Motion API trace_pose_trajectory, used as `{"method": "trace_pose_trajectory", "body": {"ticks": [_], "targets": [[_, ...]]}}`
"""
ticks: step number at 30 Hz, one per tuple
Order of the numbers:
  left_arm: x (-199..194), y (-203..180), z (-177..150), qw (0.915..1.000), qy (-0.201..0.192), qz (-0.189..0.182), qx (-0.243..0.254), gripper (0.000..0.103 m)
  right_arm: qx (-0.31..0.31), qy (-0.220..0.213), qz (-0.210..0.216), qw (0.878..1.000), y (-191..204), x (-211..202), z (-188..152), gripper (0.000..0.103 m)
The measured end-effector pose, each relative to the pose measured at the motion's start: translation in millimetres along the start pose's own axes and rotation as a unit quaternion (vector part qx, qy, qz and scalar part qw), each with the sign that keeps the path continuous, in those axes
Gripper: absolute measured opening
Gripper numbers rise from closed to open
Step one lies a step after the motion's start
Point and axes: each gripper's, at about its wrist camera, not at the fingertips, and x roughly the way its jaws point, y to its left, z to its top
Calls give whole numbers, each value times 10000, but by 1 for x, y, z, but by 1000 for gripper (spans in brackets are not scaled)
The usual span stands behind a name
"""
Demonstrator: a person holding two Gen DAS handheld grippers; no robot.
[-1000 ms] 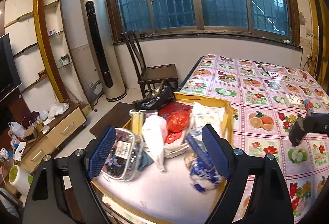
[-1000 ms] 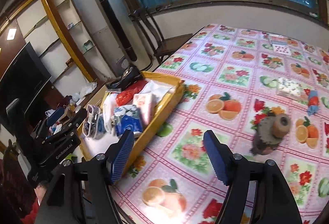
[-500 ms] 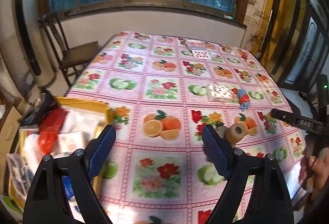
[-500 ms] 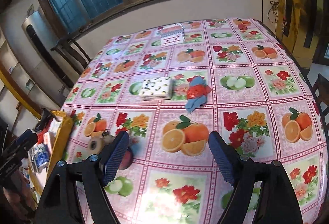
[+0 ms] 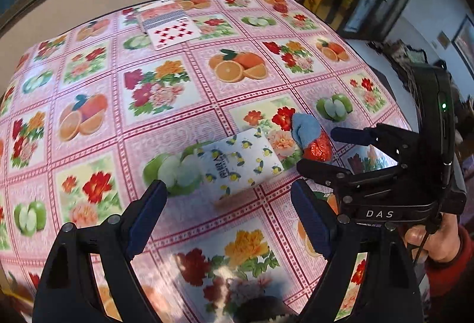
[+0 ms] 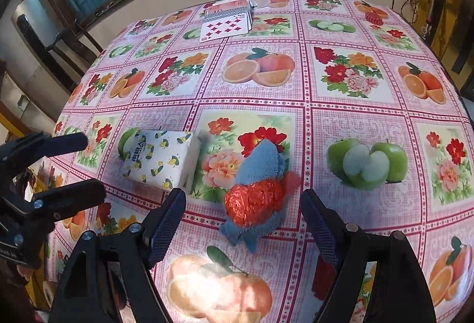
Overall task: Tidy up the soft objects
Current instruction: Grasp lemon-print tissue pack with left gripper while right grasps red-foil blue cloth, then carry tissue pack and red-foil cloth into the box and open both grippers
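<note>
1. Blue cloth [image 6: 262, 158] with a red crinkly bundle [image 6: 251, 204] on it lies on my desk [image 6: 355, 103], just ahead of my right tongs [image 6: 244, 212], whose jaws are spread wide and empty.
2. My left tongs [image 5: 228, 201] are likewise spread, holding nothing, just short of the white tissue pack [image 5: 241, 163].
3. I see that pack just beside the cloth; playing cards [image 6: 226, 26] lie well apart at the far edge.

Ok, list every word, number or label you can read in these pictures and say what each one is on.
"DAS": white letters on the right tool body, left wrist view.
Tissue pack: dark printed characters on its top, too blurred to read.
Playing card: face up with red diamond pips; corner index too small to read.
Left tool: faint print low on its body, unreadable.
</note>
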Motion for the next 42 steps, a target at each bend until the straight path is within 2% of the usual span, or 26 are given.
{"method": "trace_pose_trajectory", "body": {"ticks": [3,4,6,8,10,13,18,20,22,25,28,31,33,35,39,42], "targets": [[16,-6,8,9983,143,-119,554,86,-155,214,-153,9995,0,15,0,76],[20,-8,9,9969,191,-215,730,86,-296,132,-239,9992,2,15,-1,72],[27,-9,9,9937,314,-355,1015,86,-449,123,-371,9982,3,15,0,51],[36,-13,11,9911,375,-307,1237,86,-420,119,-279,9987,0,13,1,42],[44,-14,17,9913,413,-187,1237,86,-402,125,-195,9989,-4,12,2,41],[51,-13,23,9932,392,-327,1049,87,-410,147,-164,9989,-5,13,3,41],[58,-20,24,9936,475,-233,1003,89,-491,177,-247,9983,-1,15,5,42],[54,-19,25,9948,313,-179,955,89,-442,183,-114,9988,-4,14,7,43],[53,-17,29,9955,337,-319,824,89,-429,180,2,9989,-6,14,7,45],[55,-15,35,9960,330,-400,731,89,-558,143,-160,9982,-4,15,7,45],[68,-11,32,9953,573,-490,606,89,-741,85,-380,9965,1,16,5,42],[68,-11,30,9963,404,-488,575,91,-854,71,-446,9953,3,15,3,40],[69,-12,31,9969,428,-414,513,89,-801,32,-384,9960,-1,13,2,39],[67,-12,31,9978,416,-307,414,78,-711,-21,-336,9969,-6,10,-1,39],[63,-4,28,9983,453,-312,207,76,-437,-60,-53,9990,-14,1,-5,39],[57,1,19,9987,436,-242,118,74,-450,-54,-61,9990,-10,-3,-7,39]]}}
